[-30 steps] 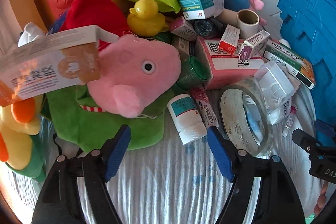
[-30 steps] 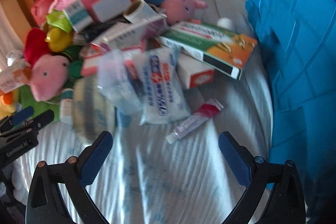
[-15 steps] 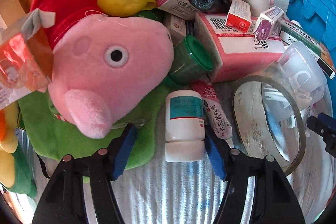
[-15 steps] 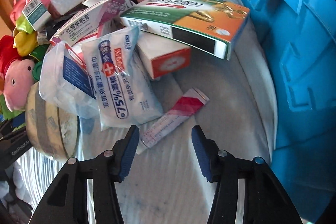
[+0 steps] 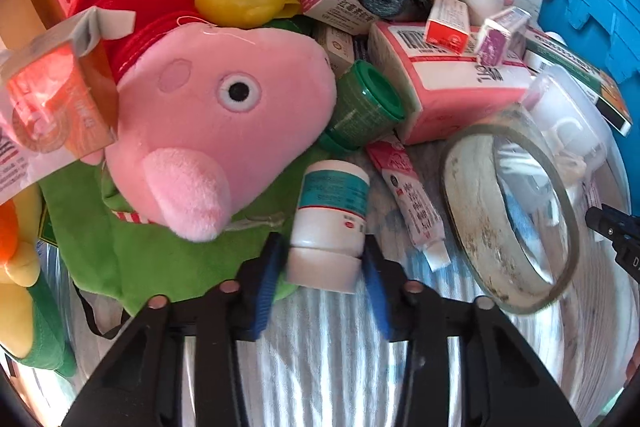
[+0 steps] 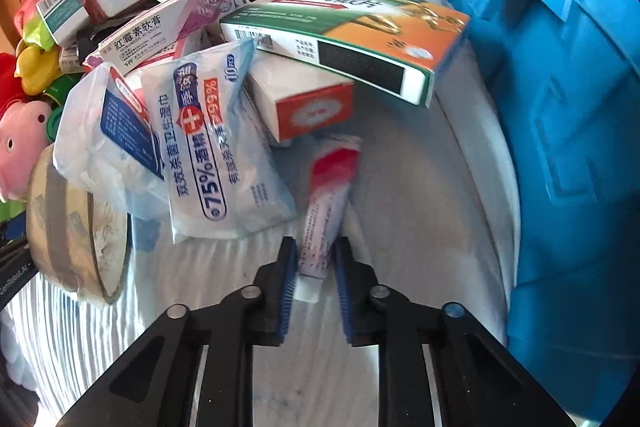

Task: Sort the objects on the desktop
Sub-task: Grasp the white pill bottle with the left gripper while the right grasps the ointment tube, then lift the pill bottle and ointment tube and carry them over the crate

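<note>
Both claws grip medicine items at the edge of a cluttered pile on a pale striped cloth.

Left wrist view: the left gripper is closing, its blue pads against the cap end of a white plastic pill bottle with a teal label, just beside the pink plush pig.
Right wrist view: the right gripper is clamped on a red-and-white ointment tube, between the wet-wipe packet and the blue plastic crate.

Blue crate cut off at the right edge; yellow plush cropped at the left.
</note>
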A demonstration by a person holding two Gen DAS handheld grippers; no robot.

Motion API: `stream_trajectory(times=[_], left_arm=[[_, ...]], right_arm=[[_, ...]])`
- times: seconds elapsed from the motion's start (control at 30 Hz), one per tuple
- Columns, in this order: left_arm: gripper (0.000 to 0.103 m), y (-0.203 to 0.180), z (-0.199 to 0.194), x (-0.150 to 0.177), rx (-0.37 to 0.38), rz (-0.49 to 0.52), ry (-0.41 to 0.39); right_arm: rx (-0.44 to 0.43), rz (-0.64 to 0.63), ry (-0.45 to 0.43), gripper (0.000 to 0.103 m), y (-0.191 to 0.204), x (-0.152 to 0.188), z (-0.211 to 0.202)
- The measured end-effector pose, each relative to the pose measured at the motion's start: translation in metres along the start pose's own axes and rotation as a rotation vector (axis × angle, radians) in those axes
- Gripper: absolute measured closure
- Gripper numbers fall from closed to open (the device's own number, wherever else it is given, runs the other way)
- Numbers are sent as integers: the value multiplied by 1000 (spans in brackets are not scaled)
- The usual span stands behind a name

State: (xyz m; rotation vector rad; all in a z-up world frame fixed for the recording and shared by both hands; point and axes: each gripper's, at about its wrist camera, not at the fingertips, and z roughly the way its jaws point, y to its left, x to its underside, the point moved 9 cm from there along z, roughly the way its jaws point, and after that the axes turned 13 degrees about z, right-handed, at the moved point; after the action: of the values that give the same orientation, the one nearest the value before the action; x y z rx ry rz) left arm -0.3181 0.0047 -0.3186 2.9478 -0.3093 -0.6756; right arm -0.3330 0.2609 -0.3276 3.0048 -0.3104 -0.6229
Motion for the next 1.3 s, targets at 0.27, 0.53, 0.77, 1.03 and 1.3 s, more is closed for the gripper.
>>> stream_trajectory(times=[0.27, 0.53, 0.77, 1.03, 1.3], left_arm=[[68, -5, -20, 14, 17, -25, -10], [69, -4, -54, 19, 26, -32, -73], [69, 5, -106, 17, 11, -34, -186], [69, 7, -147, 0, -2, -19, -294], [69, -9, -194, -28, 11, 13, -415]], right_arm=[[-18, -24, 1, 86, -3, 19, -15], [-73, -61, -48, 86, 9, 26, -53], [-121, -116, -122, 88, 48, 20, -89], [-166, -155, -210, 88, 78, 14, -118], [-210, -190, -334, 88, 86, -4, -178]])
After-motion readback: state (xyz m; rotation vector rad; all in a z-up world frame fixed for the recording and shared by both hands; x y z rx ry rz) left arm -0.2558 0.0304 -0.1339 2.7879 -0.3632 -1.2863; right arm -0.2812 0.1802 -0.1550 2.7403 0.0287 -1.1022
